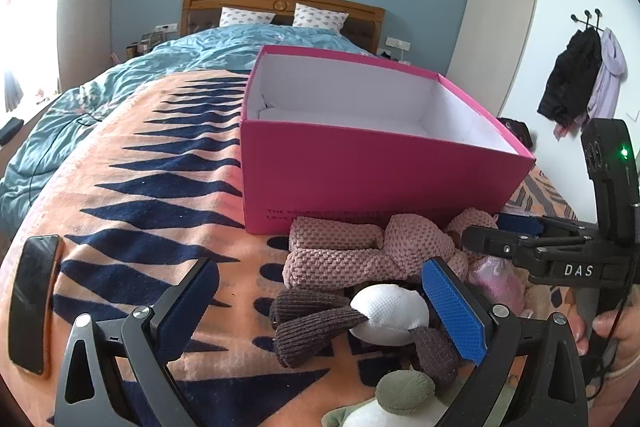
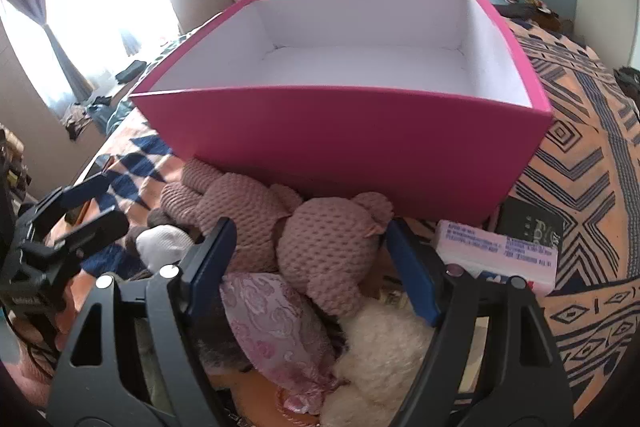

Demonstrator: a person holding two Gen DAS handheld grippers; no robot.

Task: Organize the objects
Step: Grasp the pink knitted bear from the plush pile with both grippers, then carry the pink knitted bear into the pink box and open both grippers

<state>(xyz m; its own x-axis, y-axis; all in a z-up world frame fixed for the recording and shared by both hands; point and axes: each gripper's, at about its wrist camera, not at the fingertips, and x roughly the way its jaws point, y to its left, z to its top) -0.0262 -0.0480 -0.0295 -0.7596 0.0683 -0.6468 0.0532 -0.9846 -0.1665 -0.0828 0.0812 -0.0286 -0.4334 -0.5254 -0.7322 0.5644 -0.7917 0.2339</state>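
Observation:
An open pink box (image 1: 360, 179) (image 2: 360, 147) with a white, bare inside stands on the patterned blanket. A pile of soft things lies against its near wall. My right gripper (image 2: 310, 251) (image 1: 484, 231) is open, its pads flanking the head of a pink knitted plush (image 2: 328, 247) (image 1: 352, 255); a pink satin pouch (image 2: 272, 323) and a white fluffy toy (image 2: 384, 339) lie under it. My left gripper (image 1: 318, 267) (image 2: 108, 205) is wide open and low over a brown and white plush (image 1: 384, 311), touching nothing.
A dark phone (image 1: 34, 303) lies on the orange blanket (image 1: 140, 147) at the left. A pale labelled carton (image 2: 496, 255) and a black box (image 2: 532, 227) sit right of the pile. A green and white plush (image 1: 404, 391) is nearest. A person's hand (image 1: 616, 331) holds the right gripper.

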